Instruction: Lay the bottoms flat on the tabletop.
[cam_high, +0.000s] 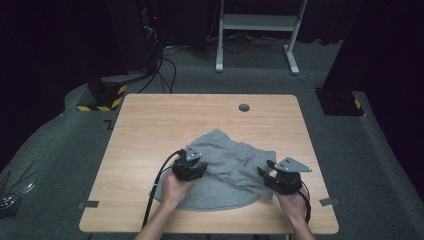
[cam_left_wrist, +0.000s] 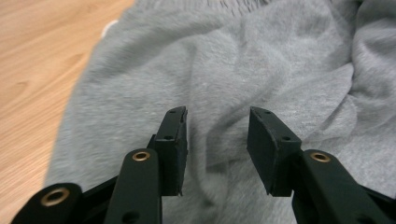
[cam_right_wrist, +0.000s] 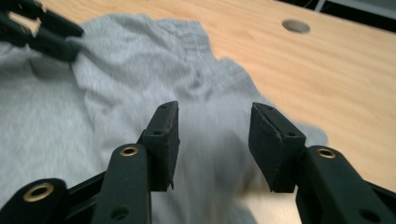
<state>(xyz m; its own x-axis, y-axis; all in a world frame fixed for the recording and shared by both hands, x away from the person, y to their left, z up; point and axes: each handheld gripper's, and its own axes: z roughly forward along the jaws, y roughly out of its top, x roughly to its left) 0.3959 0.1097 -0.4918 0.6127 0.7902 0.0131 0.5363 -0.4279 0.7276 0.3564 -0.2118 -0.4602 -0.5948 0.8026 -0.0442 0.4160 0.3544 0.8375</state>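
Note:
A crumpled grey garment (cam_high: 225, 170) lies on the near half of the wooden table (cam_high: 150, 120). My left gripper (cam_high: 196, 162) hovers over its left part, jaws open, with grey fleece (cam_left_wrist: 219, 70) spread beneath and between them. My right gripper (cam_high: 264, 172) sits at the garment's right edge, open as well, its jaws straddling a blurred fold of the cloth (cam_right_wrist: 215, 140). In the right gripper view the left gripper (cam_right_wrist: 42, 30) shows at the upper left over the fabric. A ribbed waistband (cam_right_wrist: 191, 37) faces the far side.
A round cable hole (cam_high: 244, 107) is set in the table near its far edge. Tape marks (cam_high: 89, 204) sit at the near corners. A white desk frame (cam_high: 257, 30) and dark equipment stand on the floor beyond. Bare wood (cam_right_wrist: 336, 79) stretches right of the garment.

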